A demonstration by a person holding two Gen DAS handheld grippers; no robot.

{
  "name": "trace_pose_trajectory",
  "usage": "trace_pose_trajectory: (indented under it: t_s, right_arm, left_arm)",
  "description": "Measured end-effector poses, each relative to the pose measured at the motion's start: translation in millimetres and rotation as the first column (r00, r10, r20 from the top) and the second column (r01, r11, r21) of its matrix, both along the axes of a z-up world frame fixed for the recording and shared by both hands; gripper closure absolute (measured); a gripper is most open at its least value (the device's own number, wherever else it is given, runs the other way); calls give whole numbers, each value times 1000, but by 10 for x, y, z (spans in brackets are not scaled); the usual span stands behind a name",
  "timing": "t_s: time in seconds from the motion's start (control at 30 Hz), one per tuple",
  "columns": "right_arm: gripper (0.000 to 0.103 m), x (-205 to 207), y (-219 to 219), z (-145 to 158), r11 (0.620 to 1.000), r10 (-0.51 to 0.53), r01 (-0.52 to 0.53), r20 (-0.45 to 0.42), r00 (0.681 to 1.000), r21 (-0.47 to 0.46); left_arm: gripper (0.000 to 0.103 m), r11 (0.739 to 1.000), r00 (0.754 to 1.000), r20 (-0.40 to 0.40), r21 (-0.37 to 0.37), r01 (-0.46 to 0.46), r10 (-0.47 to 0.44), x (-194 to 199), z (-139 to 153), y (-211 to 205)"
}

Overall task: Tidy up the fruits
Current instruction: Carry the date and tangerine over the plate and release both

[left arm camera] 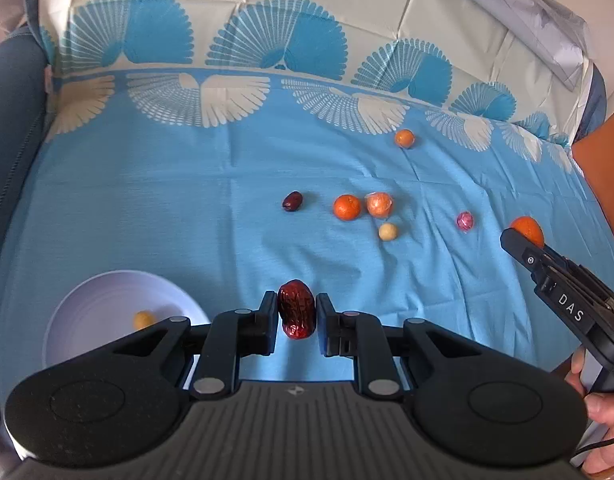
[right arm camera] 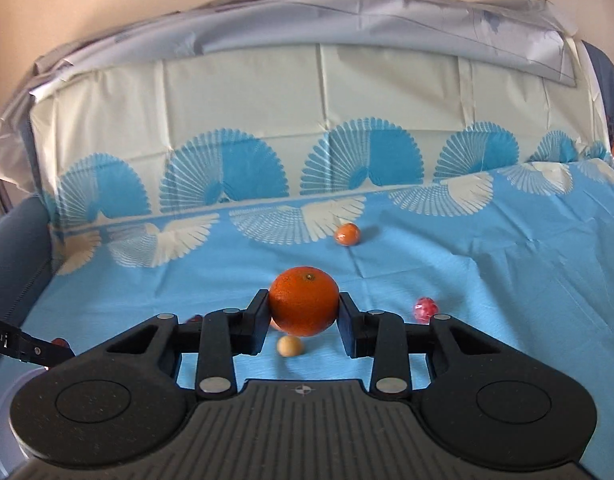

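Step in hand: both tools are loaded and lifted off the blue cloth [left arm camera: 147, 208], so I judge this the carry stage of a two-handed pick, between grasp and drop-off.
Left tool [left arm camera: 296, 312]: jaws closed tight on a wrinkled red date [left arm camera: 295, 309], which stands upright between the pads, clear of the cloth.
Right tool [right arm camera: 304, 312]: jaws narrowed onto a large orange [right arm camera: 304, 306], pads pressing its two sides; in the left view it shows at the far right, the orange at its tip.
White bowl [left arm camera: 95, 300]: below and to the left of the left tool, holding one small yellow fruit [left arm camera: 143, 319]; only a sliver of its rim shows at the right tool's lower left.
Left on the cloth, ahead of the left tool: a second dark date [left arm camera: 293, 201], a small orange [left arm camera: 347, 207], a wrapped orange fruit [left arm camera: 379, 204], a pale round fruit [left arm camera: 388, 231], a pink wrapped piece [left arm camera: 465, 221] and, farthest off, another small orange [left arm camera: 405, 138].
Next move calls for: swinging the left tool leftward over the bowl before opening, low enough that the date does not bounce out.
Right tool's path: it must cross toward the same bowl, so the two tools likely need to take turns.
Sorting rule: whether all kinds share this bowl cannot be told.
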State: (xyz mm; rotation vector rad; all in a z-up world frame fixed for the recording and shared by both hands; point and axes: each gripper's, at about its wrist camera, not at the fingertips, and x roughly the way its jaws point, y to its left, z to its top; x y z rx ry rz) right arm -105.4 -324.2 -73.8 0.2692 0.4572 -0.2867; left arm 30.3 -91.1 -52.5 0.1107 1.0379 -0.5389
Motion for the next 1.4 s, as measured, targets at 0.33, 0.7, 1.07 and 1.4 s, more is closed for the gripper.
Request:
trace_pose_trajectory:
  t_s: [0.33, 0.7, 1.07, 1.4]
  right_arm:
    - [66, -694, 1182, 528, 957, 282, -280, -22, 959, 74]
    - [66, -1100, 2109, 638, 900, 435, -435, -111, 893, 28]
    - [66, -1236, 2365, 779, 882, 457, -466, -117, 882, -64]
    - [66, -1283, 2359, 779, 886, 449, -459, -119, 885, -70]
  left_arm:
    - [82, 997, 998, 26, 49, -57, 56, -937, 429, 1086]
    - [82, 994, 990, 93, -5, -108, 108, -1500, 560, 1777]
    - [82, 987, 982, 106, -57, -151, 156, -1618, 612, 2053]
    - [82, 984, 980, 103, -63, -165, 171, -1649, 584, 2116]
